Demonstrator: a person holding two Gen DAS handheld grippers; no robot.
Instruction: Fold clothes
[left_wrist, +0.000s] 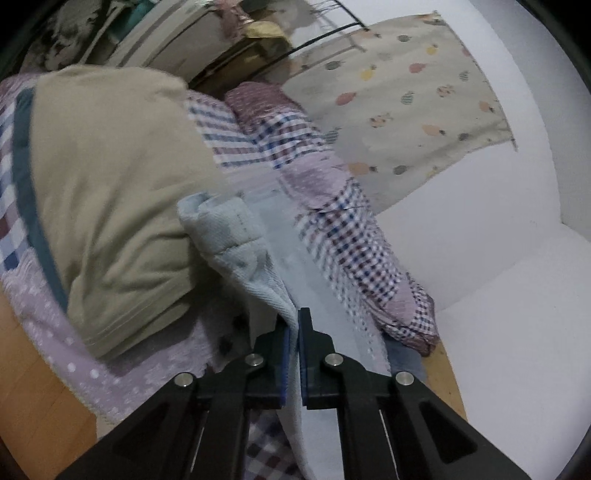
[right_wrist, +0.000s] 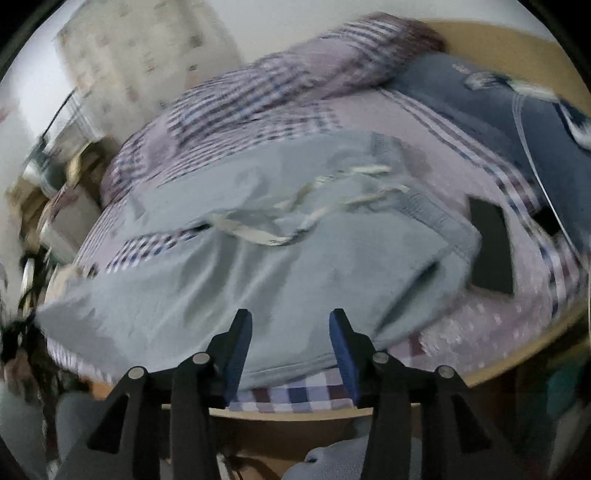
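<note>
Between the left gripper's (left_wrist: 294, 325) closed fingers, light-blue garment (left_wrist: 236, 236) hangs pinched.

The left tongs (left_wrist: 294, 321) are pinched tight on a fold of pale blue cloth (left_wrist: 236, 236). The cloth runs up and away from the blue pads (left_wrist: 305, 354). Just to the left lies a tan shirt (left_wrist: 110, 177) with a dark teal stripe, touching the blue cloth. Both sit on a bed with a checked purple cover (left_wrist: 340, 229). A cream cloth with little fruit pictures (left_wrist: 406, 92) hangs on the white wall (left_wrist: 517, 258) behind.
</note>
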